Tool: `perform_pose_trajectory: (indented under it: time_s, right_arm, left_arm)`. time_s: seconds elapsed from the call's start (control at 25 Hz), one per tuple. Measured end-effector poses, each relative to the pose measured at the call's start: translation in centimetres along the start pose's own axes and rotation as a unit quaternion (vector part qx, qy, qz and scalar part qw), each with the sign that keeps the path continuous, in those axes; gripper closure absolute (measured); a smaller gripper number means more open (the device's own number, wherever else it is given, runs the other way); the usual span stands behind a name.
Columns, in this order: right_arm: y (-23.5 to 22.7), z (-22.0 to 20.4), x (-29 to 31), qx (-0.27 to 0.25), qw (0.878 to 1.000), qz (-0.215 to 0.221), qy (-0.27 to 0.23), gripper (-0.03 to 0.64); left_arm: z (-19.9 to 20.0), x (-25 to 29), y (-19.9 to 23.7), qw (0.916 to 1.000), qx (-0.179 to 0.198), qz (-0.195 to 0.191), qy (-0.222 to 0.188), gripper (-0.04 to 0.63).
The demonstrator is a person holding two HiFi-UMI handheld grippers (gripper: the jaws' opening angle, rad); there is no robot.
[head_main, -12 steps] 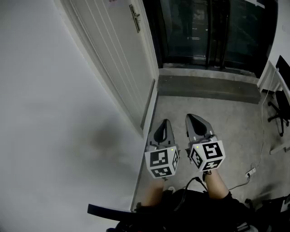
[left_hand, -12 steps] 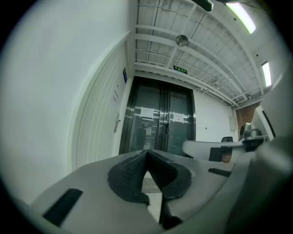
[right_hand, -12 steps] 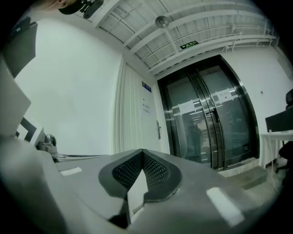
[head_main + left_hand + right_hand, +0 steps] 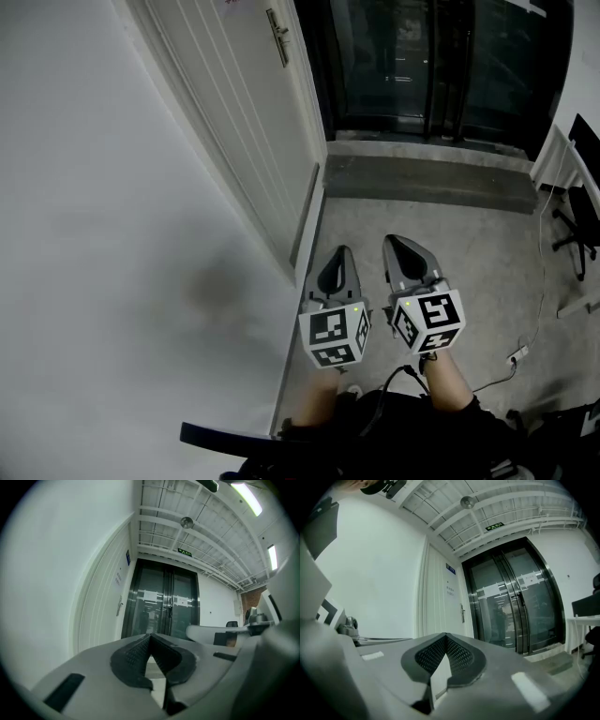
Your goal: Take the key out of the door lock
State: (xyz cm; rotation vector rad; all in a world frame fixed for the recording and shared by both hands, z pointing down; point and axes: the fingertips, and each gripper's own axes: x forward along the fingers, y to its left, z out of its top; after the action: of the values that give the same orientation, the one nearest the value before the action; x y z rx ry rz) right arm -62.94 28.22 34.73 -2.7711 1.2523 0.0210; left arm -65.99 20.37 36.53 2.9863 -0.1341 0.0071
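Room: corridor with a white wall (image 4: 103, 234) on my left, a grey concrete floor (image 4: 450, 244) and dark glass doors (image 4: 422, 66) at the far end.
Door: a white panelled door (image 4: 248, 122) set along the left wall.
Handle: a metal lever handle (image 4: 278, 37) on the door, well apart from both grippers.
Key: I cannot make it out. The lock by the handle is too small and far off in all 3 views.
Left gripper (image 4: 341, 253): held low in front of my body, jaws pressed together with nothing between them.
Right gripper (image 4: 395, 244): just beside the left one, jaws also together and empty.
Stage: I judge the reach toward the lock has not begun.
Risk 1: arriving with the jaws together would bump the key instead of straddling it, so 1 gripper must open first.
Risk 2: pulling a key that sits turned in the lock would jam it.
Risk 3: a shallow pinch on a thin key could slip and drop it to the floor.
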Motion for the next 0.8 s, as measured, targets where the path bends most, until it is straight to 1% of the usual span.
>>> perform_pose_trajectory:
  time_s: [0.28, 0.56, 0.8]
  right_arm:
    - [0.4, -0.2, 0.1, 0.002, 1.000, -0.008, -0.006, 0.617]
    - [1.5, -0.6, -0.5, 0.017, 0.999, -0.025, -0.012, 0.617]
    - [2.8, -1.3, -0.4, 0.004, 0.999, -0.042, -0.006, 0.617]
  left_arm:
    - [-0.1, -0.5, 0.6, 1.0000, -0.004, -0.001, 0.002, 0.595]
    - [-0.5, -1.9, 2.1, 1.0000, -0.006, 0.002, 0.005, 0.595]
    - [-0.8, -2.6, 3.5, 0.9999, -0.014, -0.005, 0.005, 0.595]
